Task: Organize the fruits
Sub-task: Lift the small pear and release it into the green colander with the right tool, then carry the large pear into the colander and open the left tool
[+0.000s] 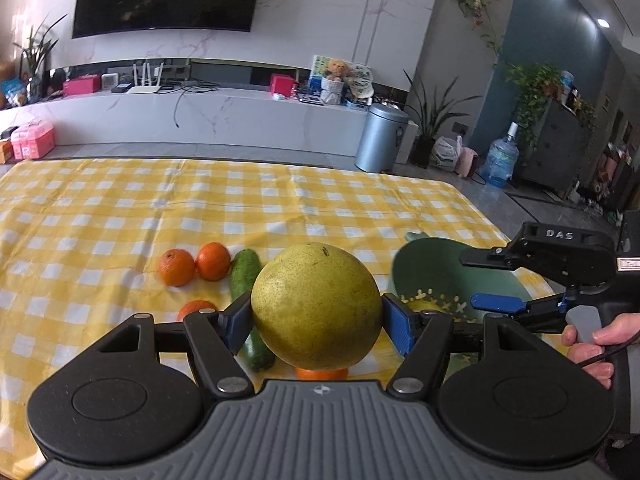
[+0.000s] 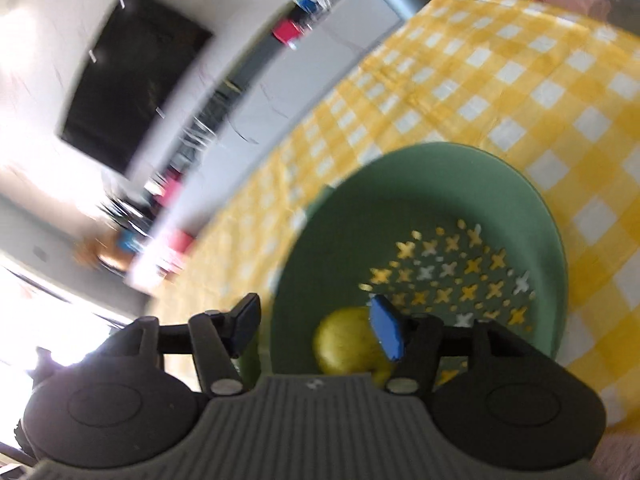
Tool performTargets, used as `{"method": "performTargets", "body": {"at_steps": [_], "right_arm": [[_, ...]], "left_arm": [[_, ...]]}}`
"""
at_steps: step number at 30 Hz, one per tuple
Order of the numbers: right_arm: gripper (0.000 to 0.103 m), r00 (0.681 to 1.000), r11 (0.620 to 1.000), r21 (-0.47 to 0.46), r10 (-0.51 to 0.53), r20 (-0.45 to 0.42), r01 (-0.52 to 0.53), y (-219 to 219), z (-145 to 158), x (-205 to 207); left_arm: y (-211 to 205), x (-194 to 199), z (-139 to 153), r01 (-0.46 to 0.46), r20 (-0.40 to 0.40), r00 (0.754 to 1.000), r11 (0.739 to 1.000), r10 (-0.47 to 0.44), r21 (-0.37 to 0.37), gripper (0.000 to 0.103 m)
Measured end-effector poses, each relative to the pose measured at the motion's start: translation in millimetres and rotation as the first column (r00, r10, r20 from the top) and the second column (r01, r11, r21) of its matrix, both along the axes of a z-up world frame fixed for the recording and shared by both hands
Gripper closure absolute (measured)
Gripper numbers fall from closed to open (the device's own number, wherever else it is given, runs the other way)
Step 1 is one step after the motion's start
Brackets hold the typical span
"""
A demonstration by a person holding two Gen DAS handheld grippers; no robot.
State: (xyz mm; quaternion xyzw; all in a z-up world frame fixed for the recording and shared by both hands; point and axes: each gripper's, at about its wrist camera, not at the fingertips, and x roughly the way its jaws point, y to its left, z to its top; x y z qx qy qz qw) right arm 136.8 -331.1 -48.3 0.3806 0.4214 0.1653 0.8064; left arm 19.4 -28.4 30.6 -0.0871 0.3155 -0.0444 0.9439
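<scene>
Over the checked cloth, left gripper (image 1: 316,320) has the big yellow-green pomelo (image 1: 316,306) pinched between both pads, clear of the table. I'd carry it level and lower gently into the green colander (image 1: 448,280). Right gripper (image 2: 316,326) hangs half-open and empty over that bowl, above a small yellow fruit (image 2: 344,346): both crowd the drop. Oranges (image 1: 176,267) and cucumber (image 1: 244,272) wait behind.

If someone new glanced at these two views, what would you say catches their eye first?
Probably the big yellow-green pomelo, clamped between the left gripper pads, above the yellow checked tablecloth. Next, the green colander to its right, with one yellow fruit inside and the empty right gripper over it. Behind the pomelo lie oranges and a cucumber.
</scene>
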Motion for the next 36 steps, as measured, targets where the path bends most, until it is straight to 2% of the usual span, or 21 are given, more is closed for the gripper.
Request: {"method": "performTargets", "body": {"at_steps": [2,4,6,8,12,16,20,24,27,32,34,36], "right_arm": [[0.042,0.999,1.0,-0.021,-0.022,0.032,0.023,-10,11,-8],[0.04,0.993,0.99,-0.114,-0.067,0.1,0.079,-18,29,-19],[0.037,0.978,0.976,-0.159,-0.12,0.173,0.148,-31,42,-32],[0.037,0.963,0.966,-0.16,-0.165,0.215,0.201,-43,49,-43],[0.037,0.895,0.925,-0.082,-0.334,0.295,0.372,-71,52,-65],[0.037,0.875,0.905,-0.076,-0.38,0.3,0.419,-87,45,-66],[0.037,0.887,0.916,-0.045,-0.371,0.276,0.397,-97,30,-63],[0.037,0.905,0.929,-0.001,-0.361,0.226,0.371,-104,10,-59],[0.037,0.918,0.935,0.03,-0.352,0.182,0.353,-105,-3,-57],[0.037,0.923,0.938,0.054,-0.347,0.163,0.343,-108,-11,-57],[0.037,0.925,0.937,0.064,-0.35,0.151,0.344,-109,-14,-57],[0.037,0.926,0.937,0.07,-0.35,0.144,0.343,-110,-16,-57]], "left_arm": [[-11,6,2,0.028,-0.005,1.0,1.0,-0.028,-0.002,0.026],[-23,13,3,0.076,-0.008,0.997,0.997,-0.076,-0.014,0.026],[-36,22,4,0.13,-0.014,0.991,0.991,-0.131,-0.03,0.026],[-54,31,3,0.184,-0.017,0.983,0.982,-0.185,-0.051,0.026],[-93,50,-3,0.28,-0.017,0.959,0.958,-0.282,-0.063,0.026],[-126,71,-18,0.314,-0.07,0.945,0.947,-0.318,-0.063,0.026],[-157,89,-37,0.345,-0.115,0.931,0.938,-0.345,-0.026,0.026],[-176,104,-58,0.356,-0.194,0.917,0.935,-0.35,-0.004,0.026],[-182,109,-69,0.353,-0.242,0.906,0.935,-0.346,-0.015,0.026],[-187,114,-80,0.34,-0.309,0.893,0.94,-0.328,-0.017,0.026],[-191,114,-81,0.342,-0.303,0.896,0.94,-0.324,0.008,0.026],[-190,116,-82,0.344,-0.307,0.893,0.939,-0.328,0.0,0.026]]}}
